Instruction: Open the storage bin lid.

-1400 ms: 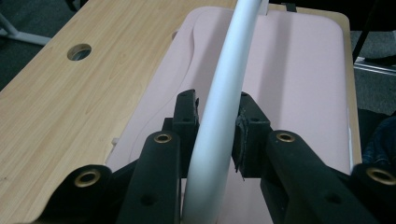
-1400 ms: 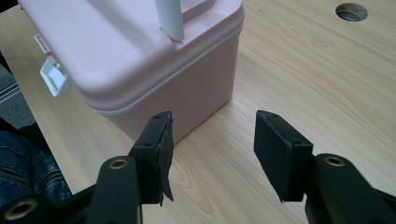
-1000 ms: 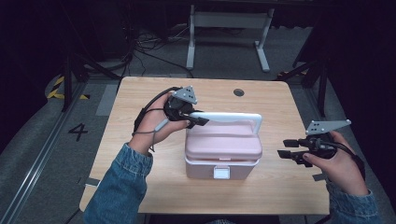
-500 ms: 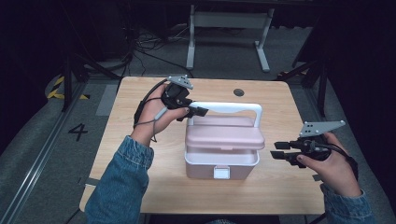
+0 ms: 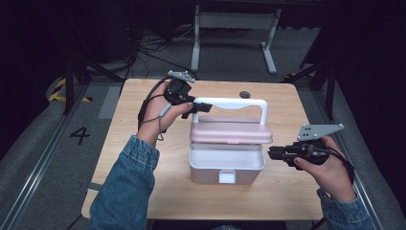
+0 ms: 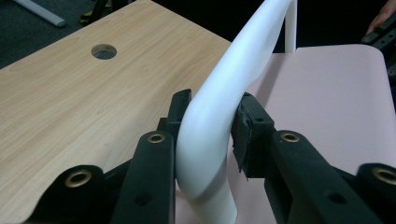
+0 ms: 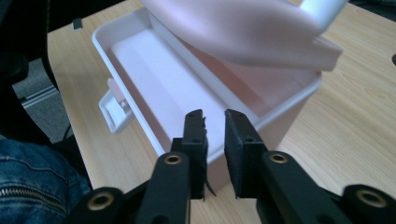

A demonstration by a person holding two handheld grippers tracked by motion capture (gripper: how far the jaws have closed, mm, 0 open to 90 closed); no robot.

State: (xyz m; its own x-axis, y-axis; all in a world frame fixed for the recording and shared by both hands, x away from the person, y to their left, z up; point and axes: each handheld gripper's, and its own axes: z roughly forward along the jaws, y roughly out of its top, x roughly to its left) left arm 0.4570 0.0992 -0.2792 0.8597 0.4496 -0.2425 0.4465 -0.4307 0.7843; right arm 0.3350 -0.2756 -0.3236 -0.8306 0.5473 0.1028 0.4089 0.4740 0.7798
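On the left, the left gripper (image 5: 201, 107) has its jaws clamped on the near-left corner of the white handle (image 5: 230, 102) of a pink box (image 5: 226, 165), and the lid (image 5: 231, 132) is tipped up at its front edge, hinged along the back. The box sits near the middle of the tabletop (image 5: 134, 143), its long side running left to right, its white latch (image 5: 226, 177) facing the person; the handle spans the same way above the lid. Bare wood lies all around it — widest on the left, narrower toward the front edge. On the right, the right gripper (image 5: 272, 152) hovers just beside the box's right wall, jaws having just been closing, nearly together with nothing between them.
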